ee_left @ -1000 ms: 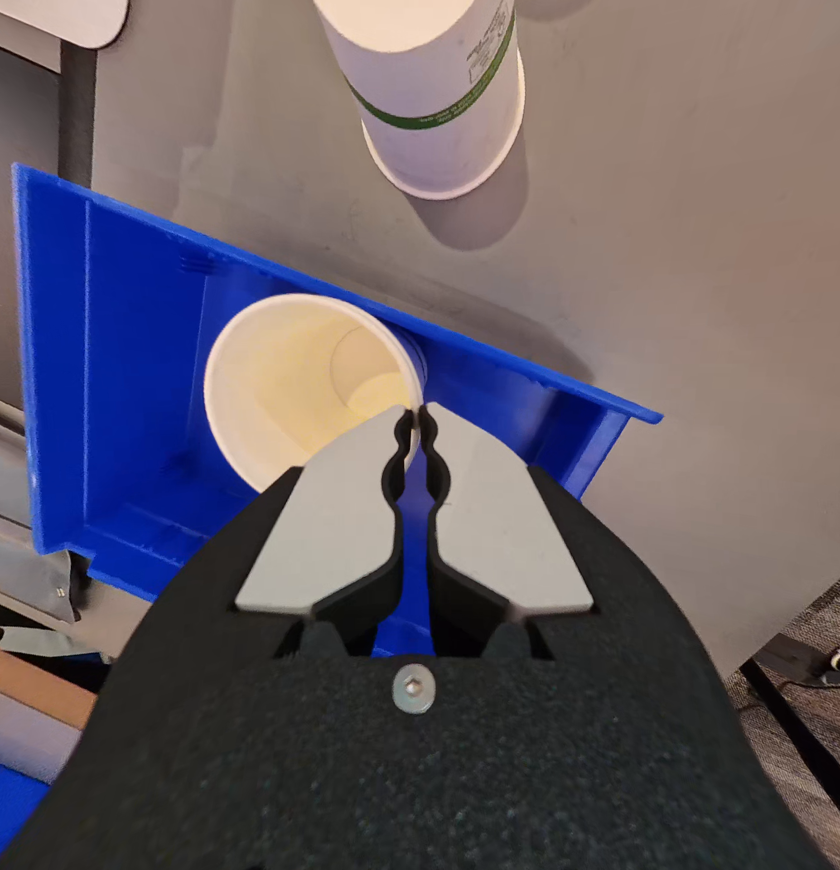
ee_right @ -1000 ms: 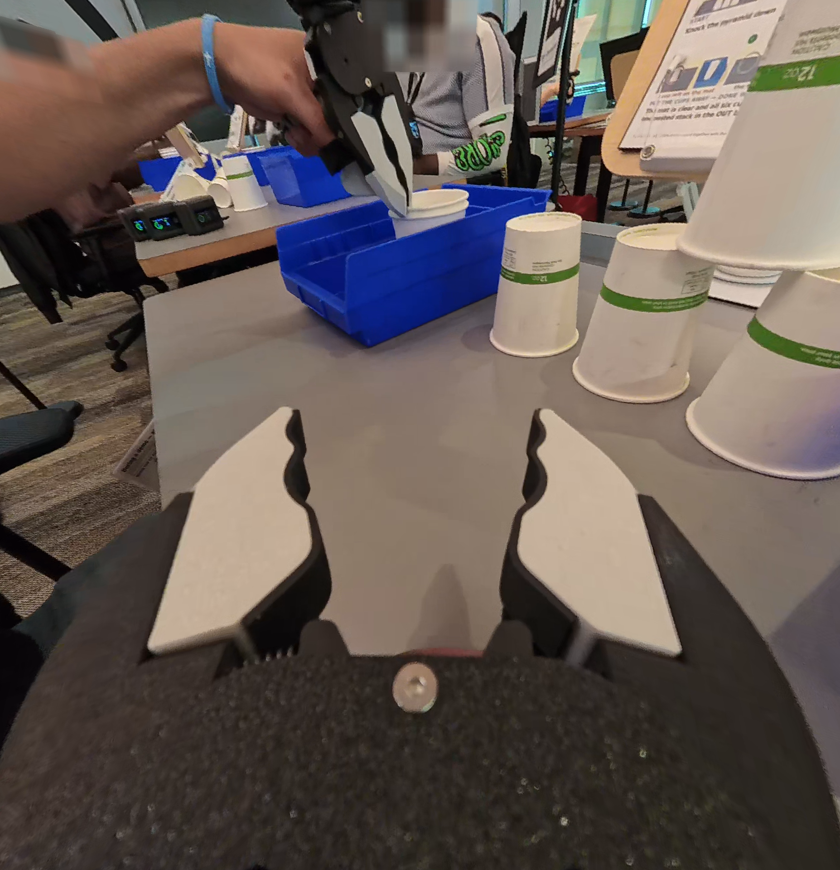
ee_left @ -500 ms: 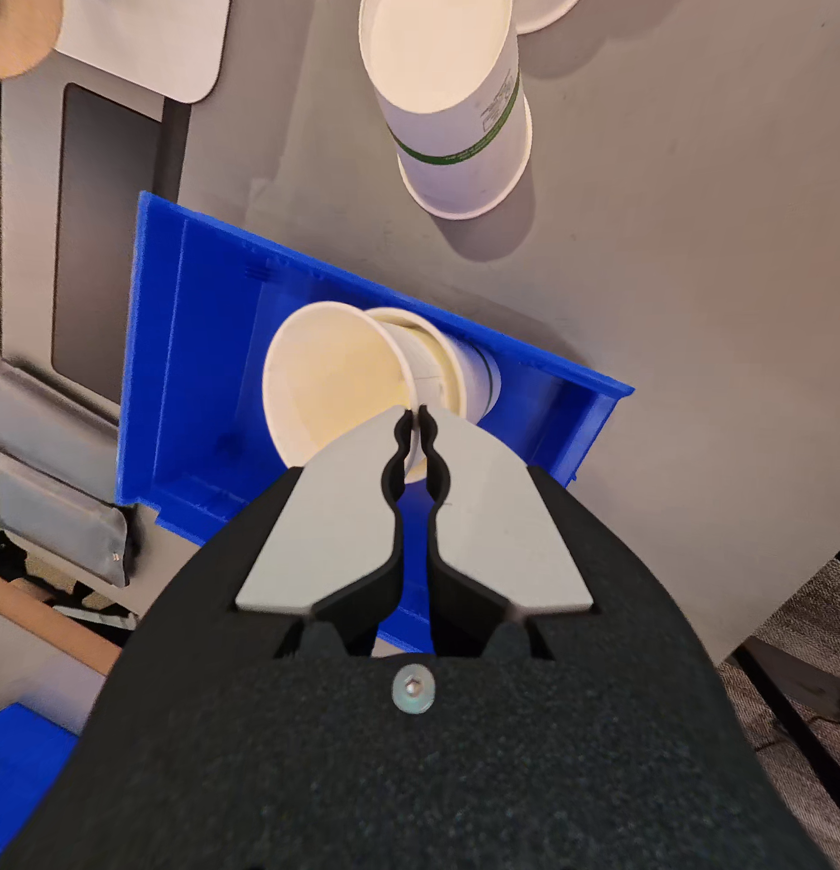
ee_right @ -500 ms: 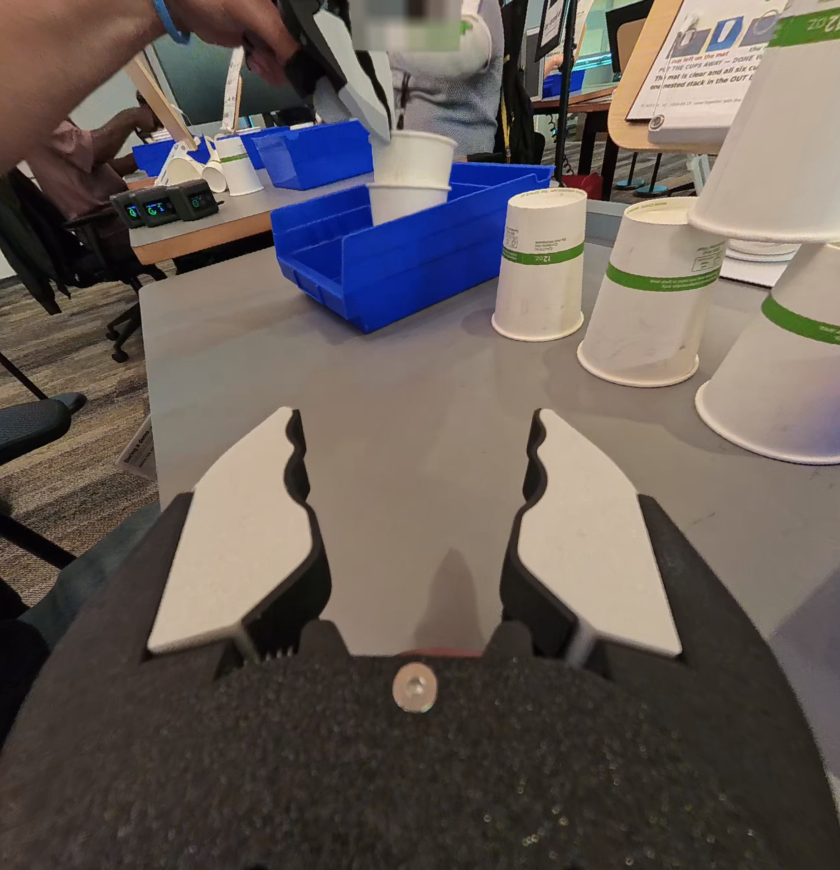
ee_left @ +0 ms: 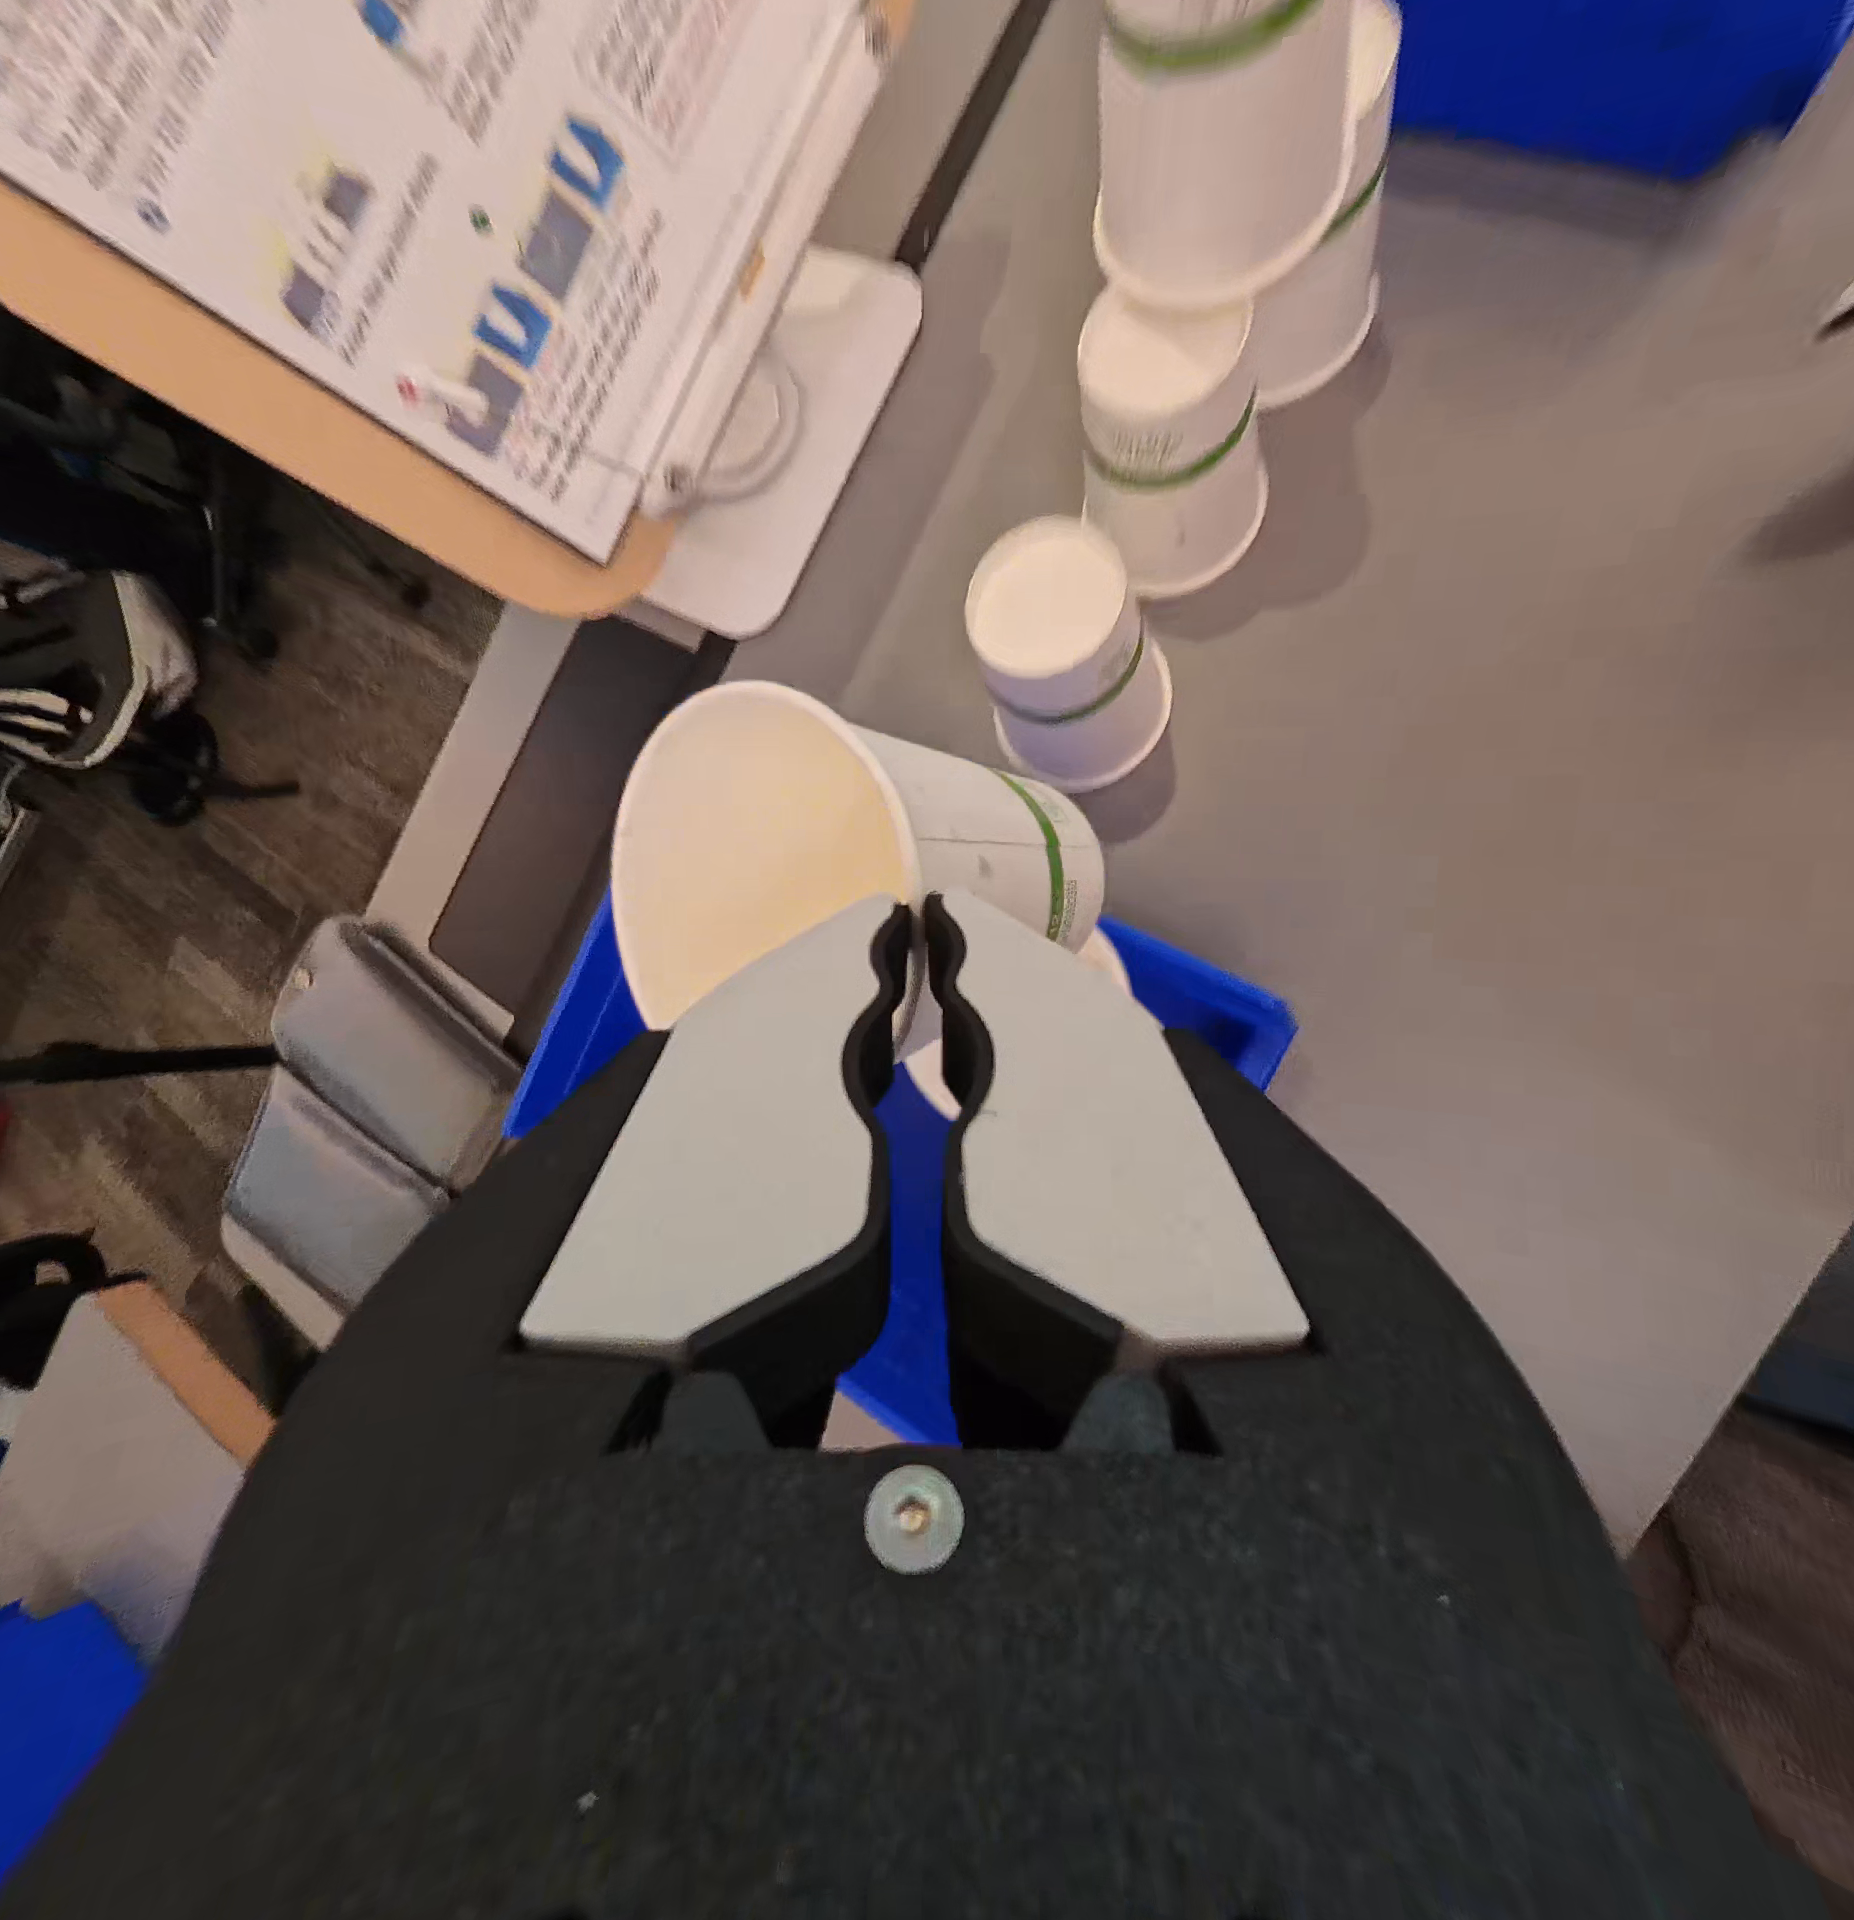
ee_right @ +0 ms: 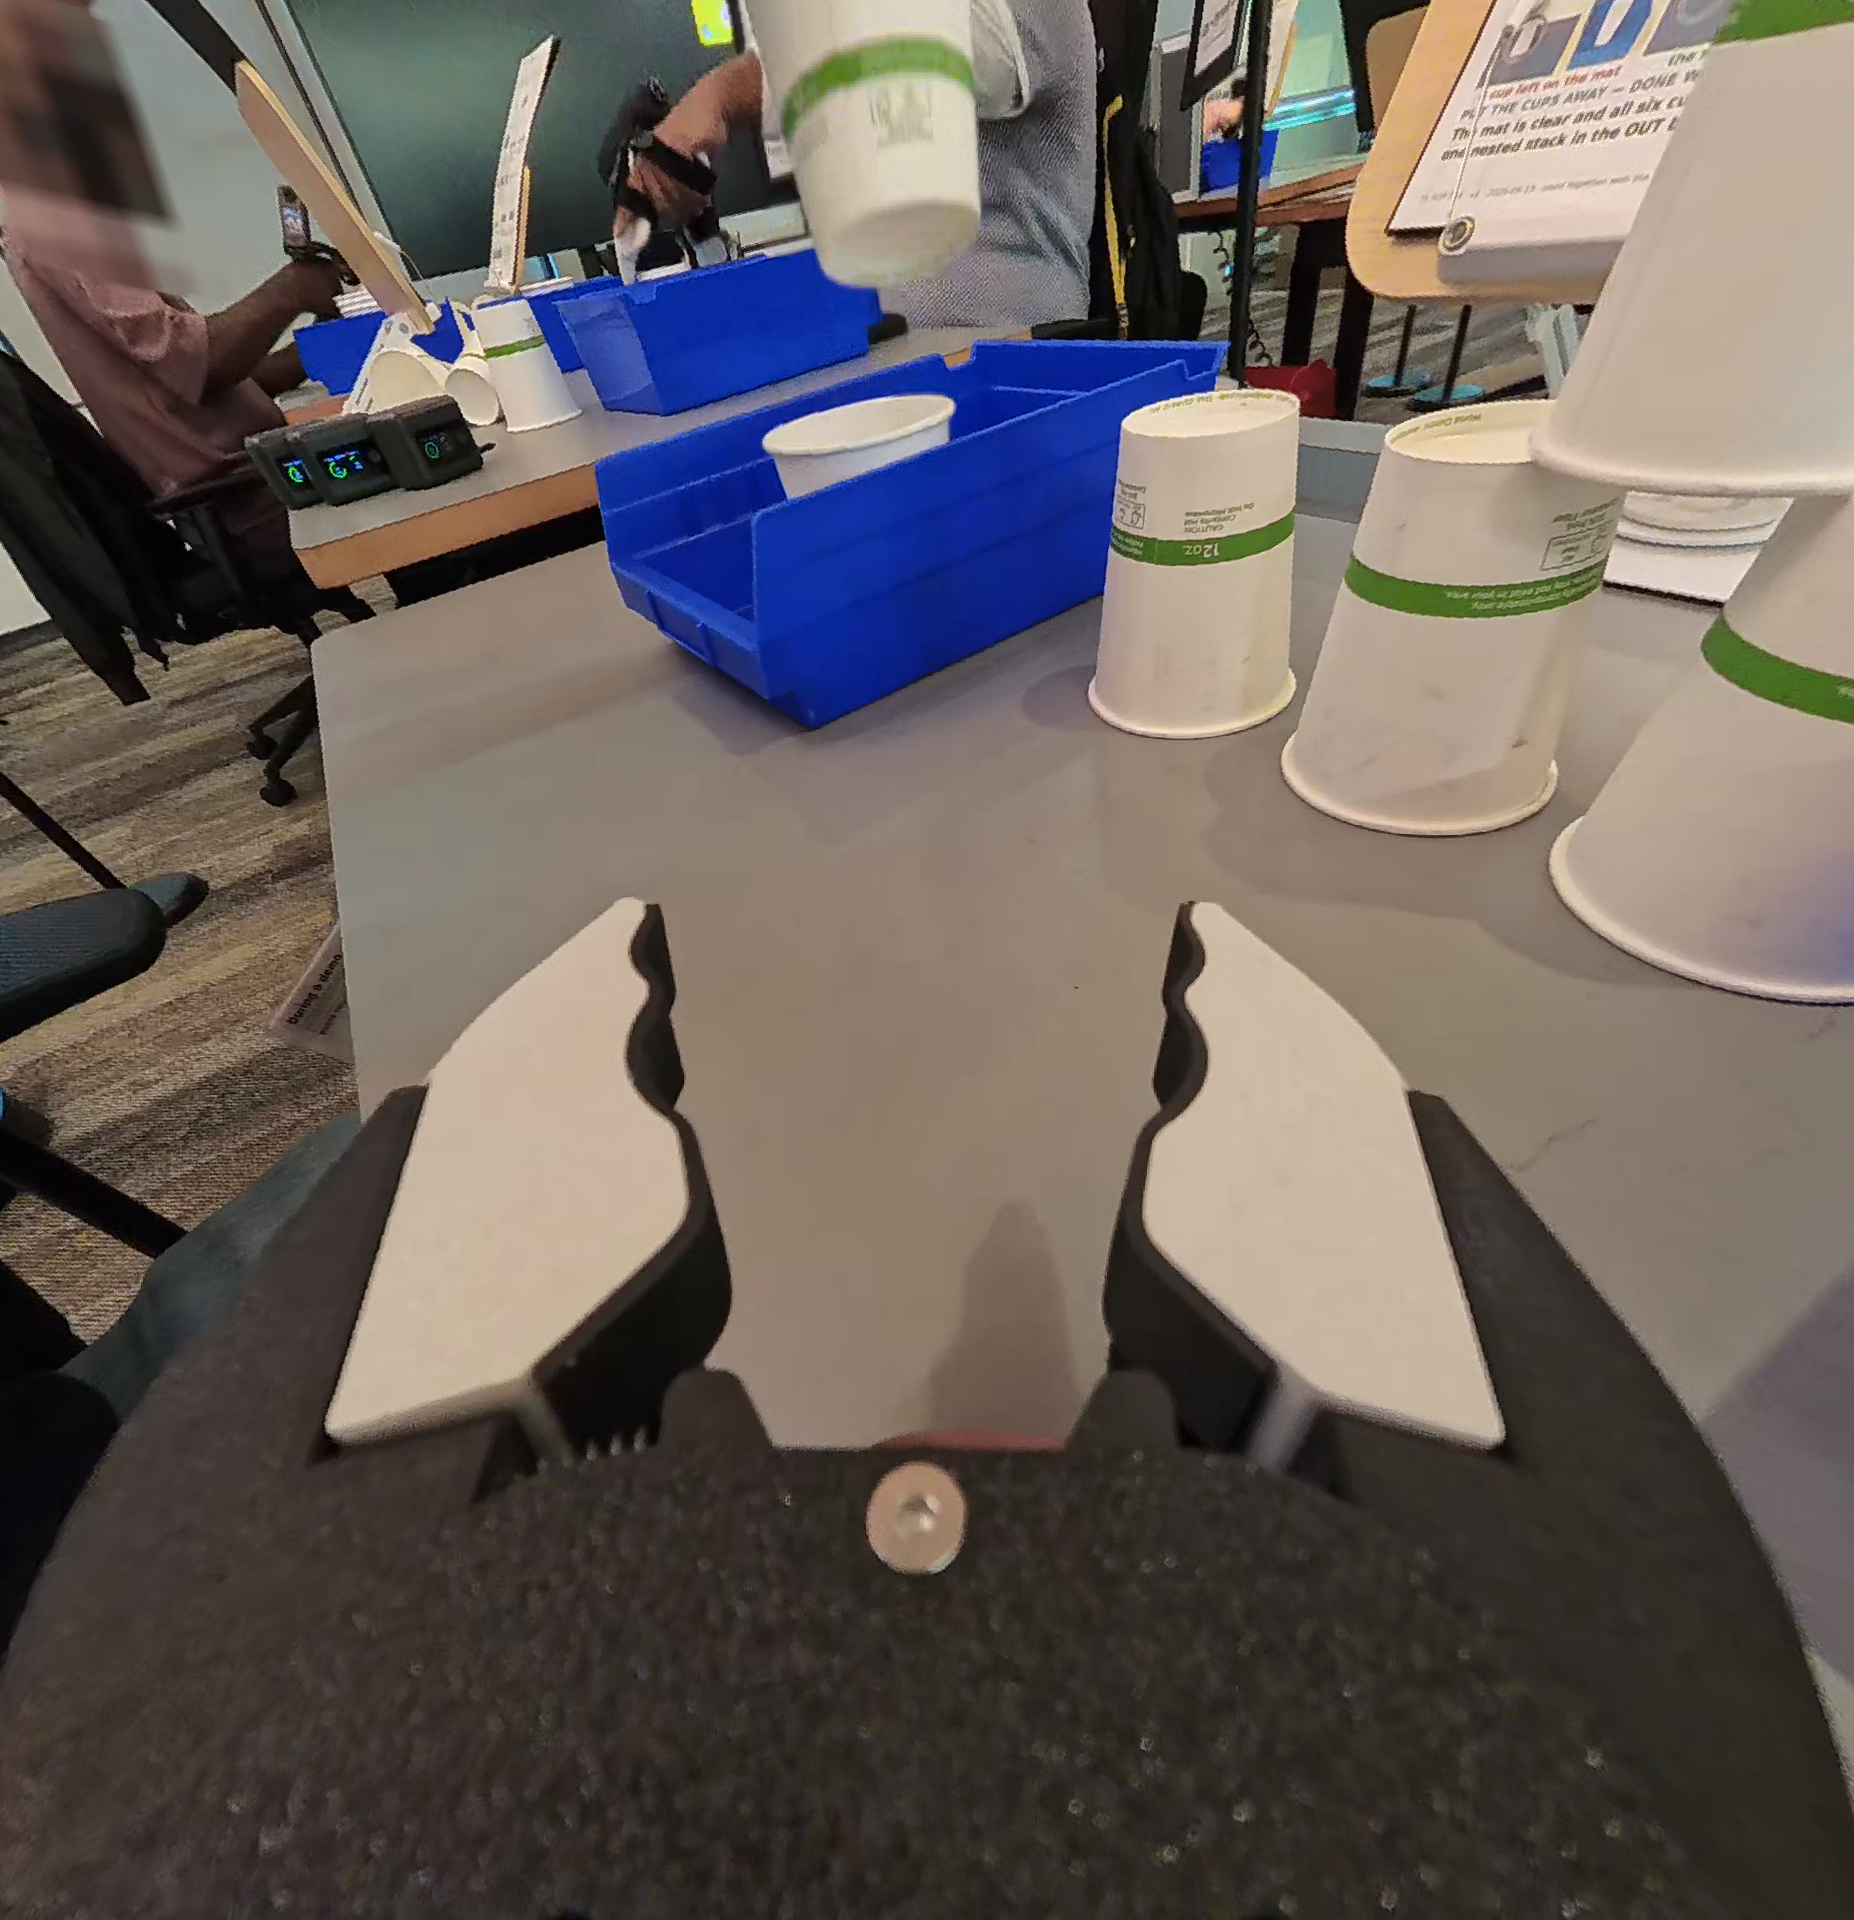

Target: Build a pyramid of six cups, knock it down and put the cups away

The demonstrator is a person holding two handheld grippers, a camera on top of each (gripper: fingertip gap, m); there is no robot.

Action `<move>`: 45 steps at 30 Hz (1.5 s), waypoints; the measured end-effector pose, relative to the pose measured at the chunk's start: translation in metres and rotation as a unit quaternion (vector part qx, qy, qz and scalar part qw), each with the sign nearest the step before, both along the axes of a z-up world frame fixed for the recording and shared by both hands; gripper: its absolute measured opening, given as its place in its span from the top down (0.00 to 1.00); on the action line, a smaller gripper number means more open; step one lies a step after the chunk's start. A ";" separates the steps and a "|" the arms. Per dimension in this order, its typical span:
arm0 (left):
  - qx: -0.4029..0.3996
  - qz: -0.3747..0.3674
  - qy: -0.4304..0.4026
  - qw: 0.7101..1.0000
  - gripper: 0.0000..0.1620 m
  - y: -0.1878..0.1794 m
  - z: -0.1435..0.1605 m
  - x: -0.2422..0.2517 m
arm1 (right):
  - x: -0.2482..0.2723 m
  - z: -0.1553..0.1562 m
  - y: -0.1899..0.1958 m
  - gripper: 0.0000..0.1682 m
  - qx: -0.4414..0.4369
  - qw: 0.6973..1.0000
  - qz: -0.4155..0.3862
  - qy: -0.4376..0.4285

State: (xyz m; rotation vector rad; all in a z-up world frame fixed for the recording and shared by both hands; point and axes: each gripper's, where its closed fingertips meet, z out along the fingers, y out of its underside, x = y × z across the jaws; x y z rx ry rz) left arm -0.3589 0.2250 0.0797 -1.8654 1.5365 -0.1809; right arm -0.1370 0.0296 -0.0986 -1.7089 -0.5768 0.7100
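My left gripper (ee_left: 918, 914) is shut on the rim of a white paper cup with a green band (ee_left: 798, 831) and holds it tilted in the air above the blue bin (ee_left: 1203, 1003). The right wrist view shows this cup (ee_right: 881, 135) high above the bin (ee_right: 902, 582), where one more cup (ee_right: 861, 442) stands upright. Three upside-down cups stand in a row on the grey table: the nearest to the bin (ee_right: 1198, 561), the middle one (ee_right: 1453, 623) and the last one (ee_right: 1785, 779). A fourth cup (ee_right: 1754, 260) sits on top. My right gripper (ee_right: 918, 935) is open and empty, low over the table.
An instruction board on a stand (ee_left: 403, 260) is at the table's far edge behind the cups. A second blue bin (ee_left: 1588, 83) lies beyond the row. People work at other tables with bins and cups (ee_right: 715, 332) in the background. An office chair (ee_right: 61, 956) is left of the table.
My left gripper has lifted the top cup out of the stack in the bin, raised it high and swung towards the row of cups. One cup stays in the bin. The right gripper has hardly moved.
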 end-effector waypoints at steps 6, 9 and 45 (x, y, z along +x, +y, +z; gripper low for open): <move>0.002 -0.041 -0.100 0.994 0.98 -0.038 0.036 0.036 | 0.008 -0.002 0.008 0.46 -0.014 0.999 -0.017 0.029; -0.003 -0.073 -0.129 0.989 0.98 -0.061 0.039 0.058 | 0.008 0.001 0.017 0.46 -0.016 0.999 -0.025 0.041; 0.049 -0.143 -0.013 0.988 0.48 -0.141 -0.079 0.146 | -0.026 0.018 0.046 0.55 -0.132 0.990 0.049 0.013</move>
